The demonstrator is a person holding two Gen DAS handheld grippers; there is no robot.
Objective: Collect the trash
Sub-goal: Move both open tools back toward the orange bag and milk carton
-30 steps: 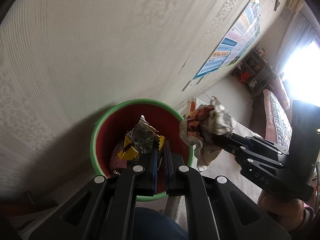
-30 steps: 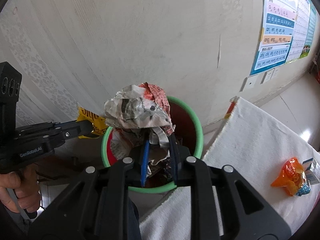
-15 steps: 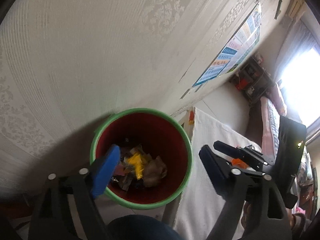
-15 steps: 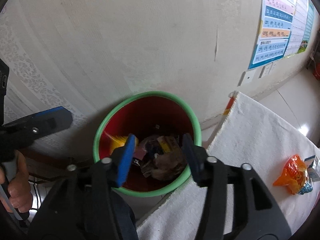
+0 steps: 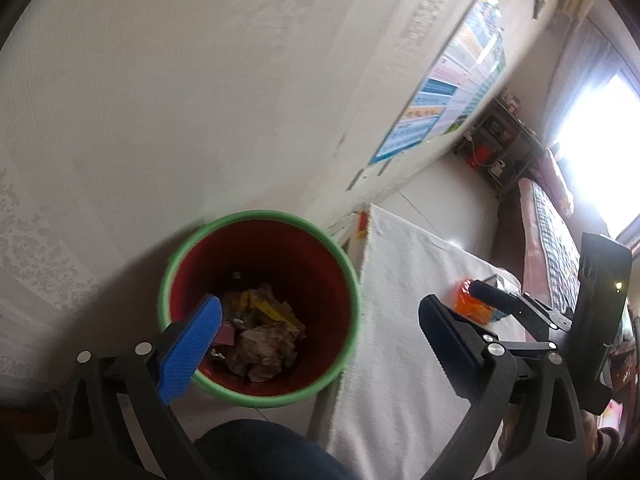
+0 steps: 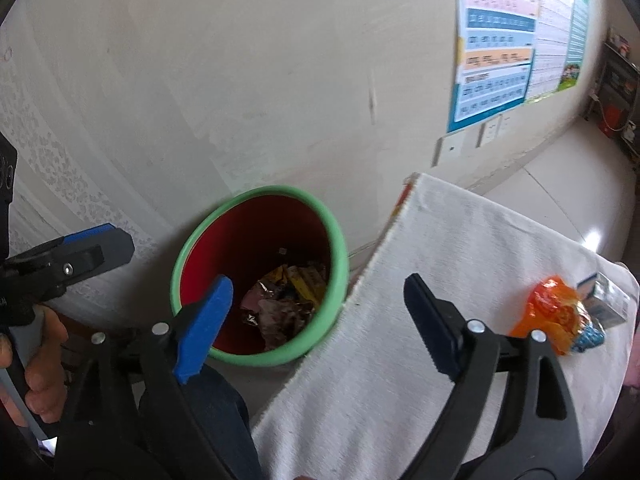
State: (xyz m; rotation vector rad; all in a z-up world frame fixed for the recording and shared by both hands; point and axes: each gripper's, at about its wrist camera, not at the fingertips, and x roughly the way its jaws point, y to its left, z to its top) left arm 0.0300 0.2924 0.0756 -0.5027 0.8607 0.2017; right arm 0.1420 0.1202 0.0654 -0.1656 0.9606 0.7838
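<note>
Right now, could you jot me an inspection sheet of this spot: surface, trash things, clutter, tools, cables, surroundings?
Surface: white cloth-covered table, mostly bare.
Job's things: red bin with green rim beside the table, crumpled wrappers at its bottom; orange wrapper and small carton lying on the cloth.
Clutter: nothing seen.
Tools: left tool and right tool both open, jaws just widened, nothing between them.
Cables: nothing seen.
Surroundings: pale wall, poster, dark shelf, bright window.

Black frames with silver screws carry blue-padded fingers (image 5: 188,354); dark blue trousers (image 6: 224,408) below
</note>
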